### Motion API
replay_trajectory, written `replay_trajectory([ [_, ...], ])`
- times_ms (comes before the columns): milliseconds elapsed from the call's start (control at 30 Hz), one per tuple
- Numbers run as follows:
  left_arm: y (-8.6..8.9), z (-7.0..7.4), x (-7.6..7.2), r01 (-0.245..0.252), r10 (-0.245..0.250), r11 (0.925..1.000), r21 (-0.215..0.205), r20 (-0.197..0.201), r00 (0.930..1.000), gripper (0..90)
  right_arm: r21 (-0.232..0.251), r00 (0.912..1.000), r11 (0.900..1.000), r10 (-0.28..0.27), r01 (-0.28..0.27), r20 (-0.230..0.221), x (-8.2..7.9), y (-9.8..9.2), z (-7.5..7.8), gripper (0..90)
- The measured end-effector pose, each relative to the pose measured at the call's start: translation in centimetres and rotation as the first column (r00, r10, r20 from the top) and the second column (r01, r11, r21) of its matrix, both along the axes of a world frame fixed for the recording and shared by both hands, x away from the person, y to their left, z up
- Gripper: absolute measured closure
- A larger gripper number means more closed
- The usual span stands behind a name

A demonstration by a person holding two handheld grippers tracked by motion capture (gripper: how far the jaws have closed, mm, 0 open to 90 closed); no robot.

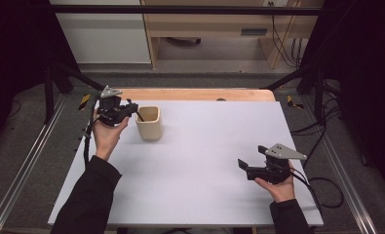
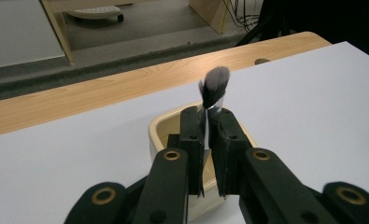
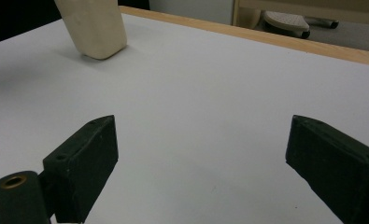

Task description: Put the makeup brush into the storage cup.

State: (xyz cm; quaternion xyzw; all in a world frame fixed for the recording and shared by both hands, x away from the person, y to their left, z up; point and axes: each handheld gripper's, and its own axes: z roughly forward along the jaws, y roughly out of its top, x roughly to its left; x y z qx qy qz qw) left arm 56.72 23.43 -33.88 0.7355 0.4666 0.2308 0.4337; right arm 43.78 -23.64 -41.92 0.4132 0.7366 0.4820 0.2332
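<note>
Holding brush [image 2: 214,88] over cup [image 1: 149,124]: left gripper [image 1: 131,107]; right gripper [image 1: 251,165] well apart.

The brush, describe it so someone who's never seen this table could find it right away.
On the white table, look to the far left for the cream cup. Just above the cup's rim, the left gripper is clamped on a thin handle: that is the brush. Its dark, grey-tipped bristle tuft sticks up past the black jaws.
</note>
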Motion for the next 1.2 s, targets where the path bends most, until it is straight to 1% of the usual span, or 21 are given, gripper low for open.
replay_trajectory([
  [233, -0.3, -1.0, 0.2, 0.003, -0.003, 0.9999, 0.010, -0.006, 1.0000, 83.4, -0.002, 1.0000, 1.000, 0.000, 0.000, 0.001, 0.0, 0.0, 0.0, 9.6],
  [267, -0.4, -1.2, 0.2, 0.001, -0.001, 1.0000, 0.003, -0.006, 1.0000, 83.4, -0.001, 1.0000, 1.000, 0.000, 0.000, 0.001, 0.0, 0.0, 0.0, 9.6],
  [467, -0.6, -2.2, 0.4, 0.002, -0.002, 1.0000, -0.004, -0.012, 0.9999, 83.4, -0.002, 1.0000, 1.000, 0.000, 0.000, 0.001, 0.0, 0.0, 0.0, 9.6],
  [600, -0.7, -2.7, 0.4, 0.007, -0.007, 1.0000, 0.005, -0.018, 0.9998, 83.4, -0.003, 1.0000, 1.000, 0.001, -0.001, 0.002, 0.0, 0.0, 0.0, 9.6],
  [767, -0.8, -3.3, 0.4, 0.009, -0.009, 1.0000, 0.005, -0.022, 0.9997, 83.4, -0.001, 1.0000, 1.000, -0.001, 0.001, 0.001, 0.0, 0.1, 0.0, 9.5],
  [833, -0.9, -3.5, 0.4, 0.011, -0.011, 0.9999, 0.004, -0.028, 0.9996, 83.3, -0.001, 1.0000, 1.000, -0.001, 0.001, 0.002, 0.0, 0.1, -0.1, 9.4],
  [933, -0.9, -3.7, 0.3, 0.011, -0.011, 0.9999, 0.003, -0.025, 0.9996, 83.2, -0.001, 1.0000, 1.000, -0.002, 0.002, 0.001, 0.0, 0.1, -0.1, 9.2],
  [1133, -0.6, -3.8, 0.0, 0.016, -0.016, 0.9999, -0.003, -0.027, 0.9995, 82.6, 0.003, 1.0000, 1.000, -0.001, 0.001, -0.002, -0.1, 0.1, 0.0, 9.2],
  [1200, -0.5, -3.8, -0.1, 0.013, -0.013, 0.9999, -0.009, -0.022, 0.9997, 79.9, 0.004, 1.0000, 1.000, -0.001, 0.001, -0.002, -0.1, 0.1, 0.0, 9.2],
])
